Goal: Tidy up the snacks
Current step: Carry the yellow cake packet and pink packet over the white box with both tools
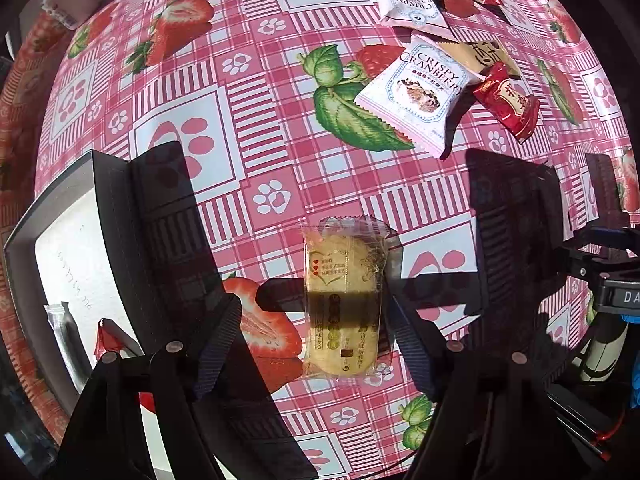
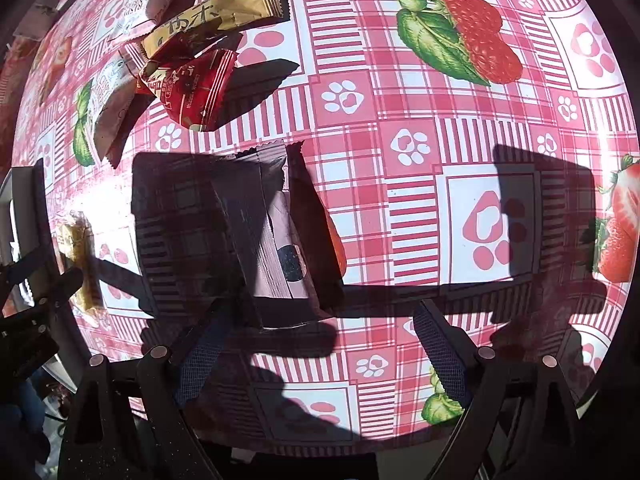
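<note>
left wrist view, nearest: the left gripper (image 1: 316, 344) points down with its fingers (image 1: 218, 344) apart, and a clear-wrapped yellow biscuit (image 1: 342, 300) lies flat on the tabletop (image 1: 280, 128) between them, the pads not touching it. just to the left stands an open box (image 1: 60, 256) with a dark rim and white floor, already holding a silver packet (image 1: 66, 332) and part of a red wrapper (image 1: 108, 338). farther off lie two crispy cranberry packets (image 1: 416, 96), a red candy (image 1: 508, 104) and a tan bar (image 1: 480, 54), loosely overlapping

right wrist view, nearest: the right gripper (image 2: 320, 344) also points down, its fingers (image 2: 440, 352) apart and holding nothing; a dark-sided pink packet (image 2: 280, 248) lies just ahead of the left-hand finger, mostly in shadow, so its exact outline cannot be told. beyond it sit a red packet (image 2: 192, 92) and a tan bar (image 2: 216, 20), touching

judged risks: the biscuit wrapper is slick and thin, so a closure on its loose edge rather than the body may slip or crack the biscuit; hard shadow hides the pink packet's edges, inviting a mis-centred grasp; the two grippers work near each other and the box rim, so a collision could shift the box
</note>
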`<state>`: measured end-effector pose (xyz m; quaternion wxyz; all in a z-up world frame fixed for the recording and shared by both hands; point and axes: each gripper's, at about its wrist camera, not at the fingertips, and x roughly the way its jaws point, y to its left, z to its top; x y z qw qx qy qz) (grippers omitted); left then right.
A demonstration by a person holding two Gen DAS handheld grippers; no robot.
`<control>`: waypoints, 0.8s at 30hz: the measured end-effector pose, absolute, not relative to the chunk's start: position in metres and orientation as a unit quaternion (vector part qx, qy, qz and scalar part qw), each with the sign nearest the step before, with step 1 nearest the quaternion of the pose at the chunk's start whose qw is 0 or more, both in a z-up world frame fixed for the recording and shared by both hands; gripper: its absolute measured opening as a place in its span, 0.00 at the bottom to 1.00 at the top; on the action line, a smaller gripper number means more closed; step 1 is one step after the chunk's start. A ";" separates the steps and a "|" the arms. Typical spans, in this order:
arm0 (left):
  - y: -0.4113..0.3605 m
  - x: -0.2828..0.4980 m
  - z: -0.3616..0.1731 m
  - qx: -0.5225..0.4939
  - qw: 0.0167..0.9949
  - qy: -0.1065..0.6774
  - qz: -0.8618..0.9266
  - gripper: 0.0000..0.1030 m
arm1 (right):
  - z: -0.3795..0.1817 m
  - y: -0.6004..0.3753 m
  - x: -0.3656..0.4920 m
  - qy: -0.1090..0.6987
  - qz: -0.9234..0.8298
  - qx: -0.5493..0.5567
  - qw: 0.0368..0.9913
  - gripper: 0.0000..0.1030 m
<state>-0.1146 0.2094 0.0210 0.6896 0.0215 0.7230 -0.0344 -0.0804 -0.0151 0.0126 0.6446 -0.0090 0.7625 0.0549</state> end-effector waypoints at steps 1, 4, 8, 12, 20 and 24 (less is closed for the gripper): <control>0.210 -0.114 0.019 0.020 0.688 0.725 -0.033 0.77 | 0.014 -0.008 -0.077 0.759 0.060 -0.023 0.648 0.90; 0.212 -0.124 0.006 0.040 0.681 0.730 -0.030 0.77 | 0.013 0.014 -0.068 0.756 0.067 -0.057 0.648 0.90; 0.210 -0.118 0.002 0.043 0.683 0.728 -0.031 0.81 | 0.010 0.047 -0.060 0.760 0.064 -0.061 0.644 0.99; 0.203 -0.120 -0.003 0.051 0.684 0.727 -0.032 0.93 | 0.009 0.056 -0.066 0.762 0.065 -0.058 0.641 1.00; 0.200 -0.129 -0.014 0.035 0.683 0.729 -0.029 1.00 | -0.017 0.033 -0.076 0.765 0.066 -0.054 0.639 1.00; 0.198 -0.128 -0.016 0.033 0.684 0.729 -0.027 1.00 | -0.031 0.023 -0.070 0.763 0.066 -0.053 0.640 1.00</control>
